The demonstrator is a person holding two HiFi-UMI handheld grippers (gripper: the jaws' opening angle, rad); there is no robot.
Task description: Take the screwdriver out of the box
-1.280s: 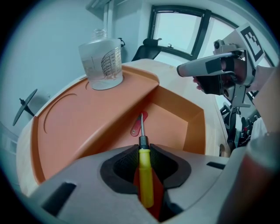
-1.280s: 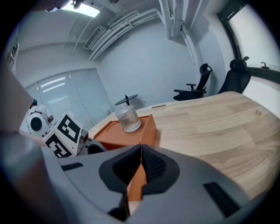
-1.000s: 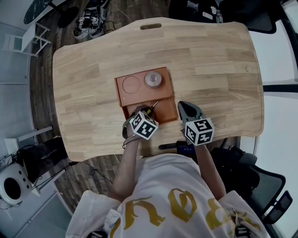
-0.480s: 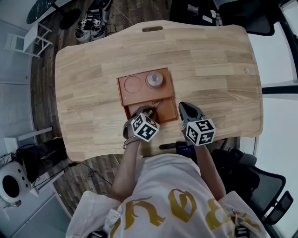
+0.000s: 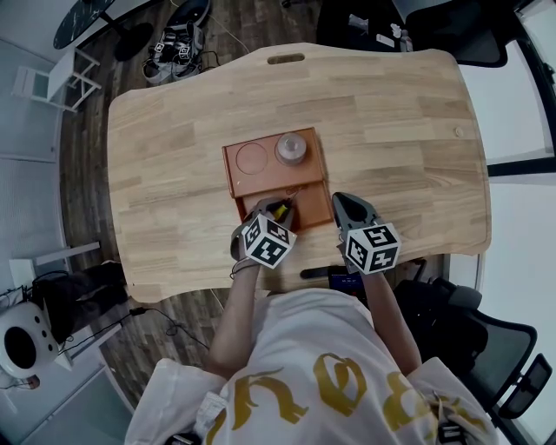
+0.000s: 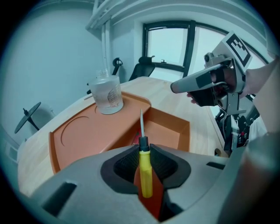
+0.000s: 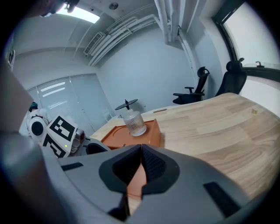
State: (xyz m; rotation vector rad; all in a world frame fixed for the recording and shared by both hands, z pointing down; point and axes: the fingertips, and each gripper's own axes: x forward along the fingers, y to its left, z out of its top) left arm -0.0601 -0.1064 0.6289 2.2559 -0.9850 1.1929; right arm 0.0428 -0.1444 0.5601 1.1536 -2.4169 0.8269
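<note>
Though half-wide, left hand-held gripper (image 6: 143, 149) (screwdriver (image 6: 145, 176))

White short-sleeved T-shirt (image 5: 304, 326), gold lettering (image 5: 334, 380)

Office or lab-type room. Beyond the right hand-held gripper (image 7: 141, 151), black office chairs (image 7: 197, 85) stood at the far end of a light wooden worktop (image 7: 227, 122). Glass partition walls (image 7: 61, 94) were off to its left, with exposed pipes (image 7: 175, 22) and a strip light (image 7: 83, 13) overhead. Ahead of the left hand-held gripper (image 6: 142, 151) was a large dark-framed window (image 6: 168, 43). Head view showed plank floor (image 5: 82, 165) and another black chair (image 5: 491, 343) behind the right hand-held gripper.
</note>
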